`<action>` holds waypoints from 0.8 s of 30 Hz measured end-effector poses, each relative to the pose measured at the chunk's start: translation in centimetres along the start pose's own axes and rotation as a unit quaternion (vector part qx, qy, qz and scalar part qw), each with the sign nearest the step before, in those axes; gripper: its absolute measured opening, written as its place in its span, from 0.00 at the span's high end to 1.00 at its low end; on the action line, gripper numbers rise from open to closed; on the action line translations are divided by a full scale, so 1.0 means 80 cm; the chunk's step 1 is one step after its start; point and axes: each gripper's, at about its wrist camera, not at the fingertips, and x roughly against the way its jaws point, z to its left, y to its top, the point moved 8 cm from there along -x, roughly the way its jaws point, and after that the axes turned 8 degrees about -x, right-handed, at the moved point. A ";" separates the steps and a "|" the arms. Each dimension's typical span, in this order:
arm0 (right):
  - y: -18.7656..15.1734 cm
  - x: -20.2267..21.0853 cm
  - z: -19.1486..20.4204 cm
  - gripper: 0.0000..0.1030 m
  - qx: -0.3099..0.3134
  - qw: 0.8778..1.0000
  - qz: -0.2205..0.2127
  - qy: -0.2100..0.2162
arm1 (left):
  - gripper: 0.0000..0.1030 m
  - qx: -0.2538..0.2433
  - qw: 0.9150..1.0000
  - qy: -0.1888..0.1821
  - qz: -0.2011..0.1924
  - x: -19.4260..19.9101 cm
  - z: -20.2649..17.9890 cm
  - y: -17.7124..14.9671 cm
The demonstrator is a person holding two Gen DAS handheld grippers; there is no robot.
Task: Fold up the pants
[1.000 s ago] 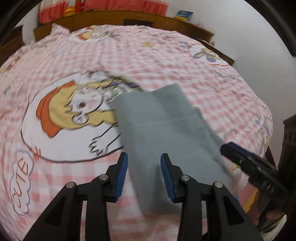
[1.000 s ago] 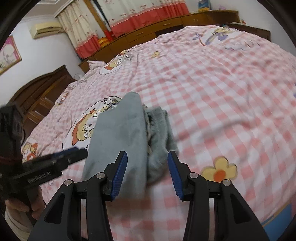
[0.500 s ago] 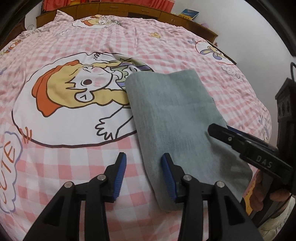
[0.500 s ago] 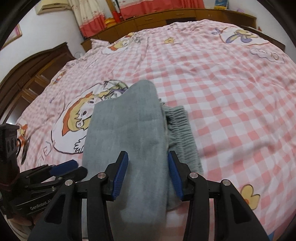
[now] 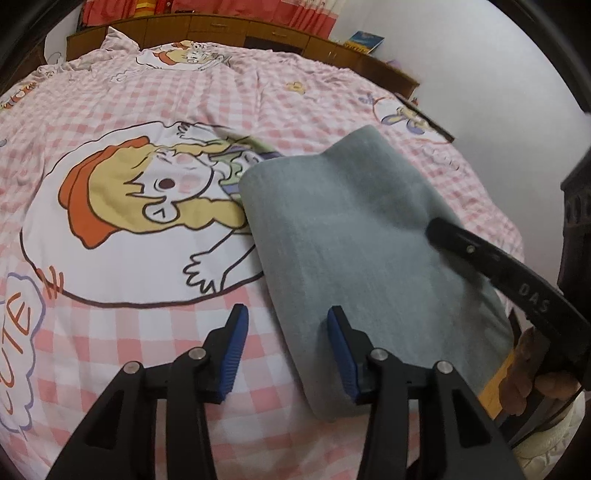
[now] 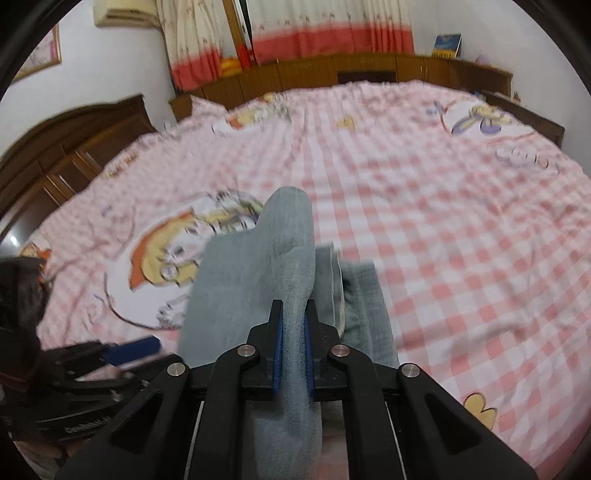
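Note:
The grey-blue pants (image 5: 354, 243) lie folded into a long pad on the pink checked bed cover (image 5: 147, 332). My left gripper (image 5: 284, 350) is open and empty, its jaws straddling the pad's near left edge. My right gripper (image 6: 293, 343) is shut on the top layer of the pants (image 6: 266, 273), pinching a fold of cloth upright between its blue pads. A ribbed grey part (image 6: 365, 306) of the pants shows underneath on the right. The right gripper also shows in the left wrist view (image 5: 480, 254), over the pad's right edge.
A cartoon girl print (image 5: 140, 206) fills the cover left of the pants. A wooden headboard and shelf (image 6: 369, 74) run along the far side, with red and cream curtains (image 6: 295, 29) behind. A dark wooden wardrobe (image 6: 66, 147) stands at the left. The bed edge is close in front.
My right gripper has closed on the top layer of the pants and lifted a fold. My left gripper has stayed open and shifted slightly left along the near edge.

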 end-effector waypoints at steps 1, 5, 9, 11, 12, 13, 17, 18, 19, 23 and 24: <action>0.004 0.005 0.000 0.91 0.001 1.000 -0.007 -0.002 | 0.52 0.000 1.000 0.001 -0.005 0.001 0.000 0.004; 0.013 0.019 -0.019 0.91 0.002 1.000 -0.024 -0.014 | 0.51 0.003 1.000 0.001 -0.008 -0.003 -0.001 0.011; -0.002 -0.006 -0.050 0.91 -0.013 0.999 0.004 -0.031 | 0.51 0.005 1.000 -0.007 -0.006 -0.009 -0.008 0.016; -0.015 -0.025 -0.065 0.90 -0.019 0.999 0.023 -0.041 | 0.51 0.009 1.000 -0.009 -0.004 -0.014 -0.011 0.019; -0.021 -0.031 -0.072 0.90 -0.024 0.998 0.029 -0.043 | 0.51 0.011 1.000 -0.012 -0.003 -0.016 -0.012 0.019; -0.026 -0.037 -0.077 0.89 -0.030 0.998 0.034 -0.043 | 0.51 0.014 1.000 -0.015 -0.003 -0.019 -0.014 0.020; -0.033 -0.037 -0.100 0.68 -0.084 0.996 0.038 -0.011 | 0.51 0.038 0.999 -0.033 0.003 -0.030 -0.014 0.020; -0.034 -0.035 -0.107 0.56 -0.103 0.994 0.042 -0.007 | 0.51 0.042 0.999 -0.034 0.004 -0.032 -0.014 0.020; -0.035 -0.033 -0.113 0.54 -0.119 0.992 0.043 -0.002 | 0.51 0.045 0.998 -0.035 0.004 -0.033 -0.015 0.021; -0.037 -0.028 -0.122 0.54 -0.155 0.986 0.049 0.048 | 0.49 0.040 0.999 -0.027 0.010 -0.044 -0.020 0.021; -0.038 -0.031 -0.121 0.54 -0.156 0.985 0.054 0.053 | 0.48 0.038 0.999 -0.021 0.012 -0.048 -0.021 0.021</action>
